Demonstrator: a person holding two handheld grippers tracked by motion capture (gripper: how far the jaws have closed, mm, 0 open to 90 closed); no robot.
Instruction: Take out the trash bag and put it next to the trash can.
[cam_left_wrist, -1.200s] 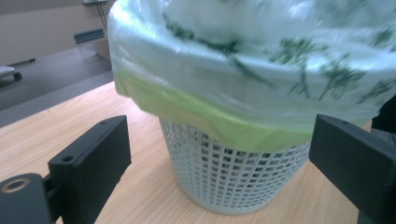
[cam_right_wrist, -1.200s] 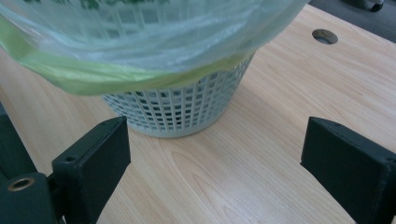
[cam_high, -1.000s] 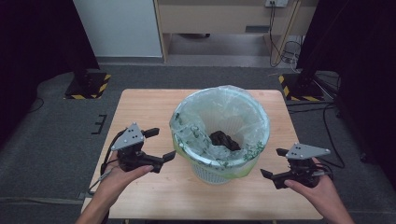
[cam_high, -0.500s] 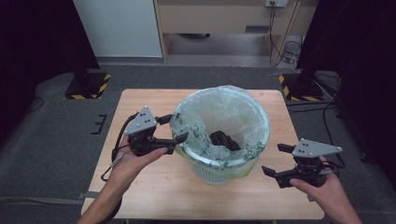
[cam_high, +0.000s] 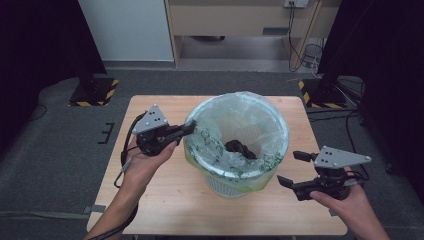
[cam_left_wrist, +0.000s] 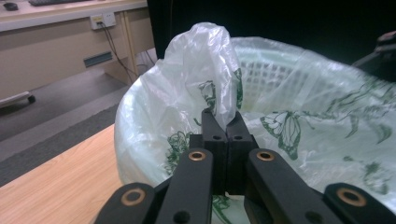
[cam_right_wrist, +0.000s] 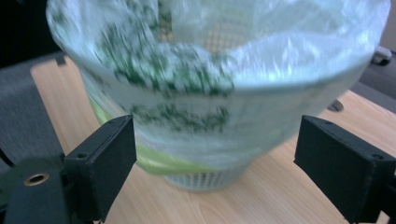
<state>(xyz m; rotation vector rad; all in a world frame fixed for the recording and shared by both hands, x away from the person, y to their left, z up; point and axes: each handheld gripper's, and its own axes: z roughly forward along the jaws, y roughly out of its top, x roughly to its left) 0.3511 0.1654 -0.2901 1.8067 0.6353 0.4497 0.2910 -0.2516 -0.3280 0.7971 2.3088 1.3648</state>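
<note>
Lining white basket (cam_high: 227, 186), green-printed bag (cam_high: 260, 125), dark clump (cam_high: 240, 148) inside

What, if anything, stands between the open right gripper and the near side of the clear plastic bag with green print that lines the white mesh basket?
Nothing visible does. The right gripper is open at the basket's right side, with bare wooden table between its jaws and the clear plastic bag with green print. The left gripper is shut on the bag's far edge.
</note>
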